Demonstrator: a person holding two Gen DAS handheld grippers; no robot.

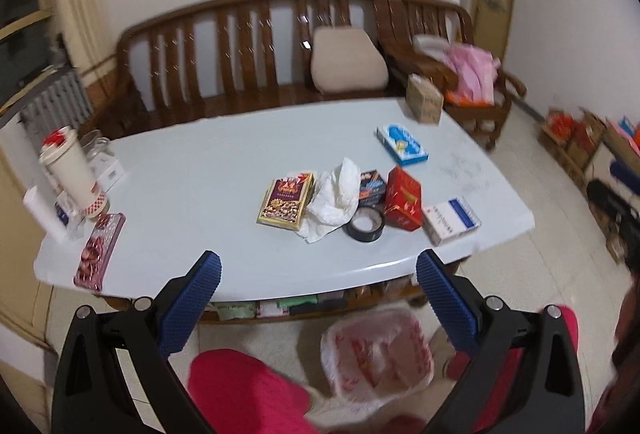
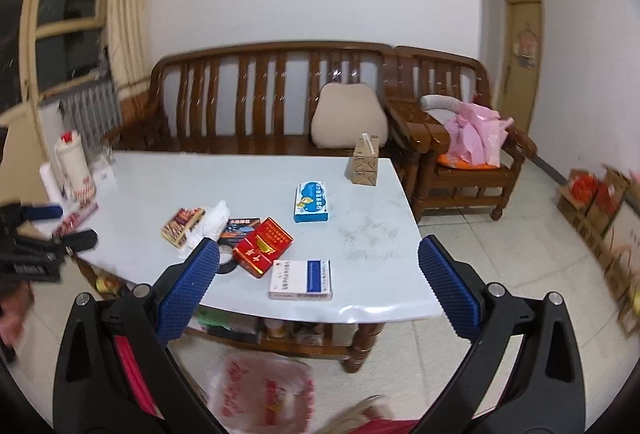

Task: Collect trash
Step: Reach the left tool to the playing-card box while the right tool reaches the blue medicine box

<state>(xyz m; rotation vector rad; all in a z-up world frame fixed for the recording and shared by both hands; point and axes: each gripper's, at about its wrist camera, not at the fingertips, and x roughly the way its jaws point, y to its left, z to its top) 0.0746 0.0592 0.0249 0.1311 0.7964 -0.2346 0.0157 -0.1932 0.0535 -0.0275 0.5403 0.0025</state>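
Observation:
On the pale table (image 1: 224, 154) lies a cluster: a crumpled white tissue (image 1: 334, 196), a brown snack box (image 1: 285, 203), a dark small box (image 1: 372, 186), a red box (image 1: 404, 204), a black tape roll (image 1: 366, 226), a white-and-blue box (image 1: 451, 220) and a blue box (image 1: 402, 145). A white-and-red plastic bag (image 1: 378, 354) sits on the floor in front. My left gripper (image 1: 318, 298) is open and empty, near the table's front edge above the bag. My right gripper (image 2: 320, 286) is open and empty, before the white-and-blue box (image 2: 301, 280) and red box (image 2: 262, 248). The bag also shows in the right wrist view (image 2: 262, 390).
A wooden bench (image 1: 248, 46) with a beige cushion (image 1: 348, 60) stands behind the table. A cardboard box (image 1: 424, 98) stands at the far right corner. A white thermos (image 1: 74, 174), a jar and a patterned tin (image 1: 100, 252) sit at the left end. Boxes line the right wall.

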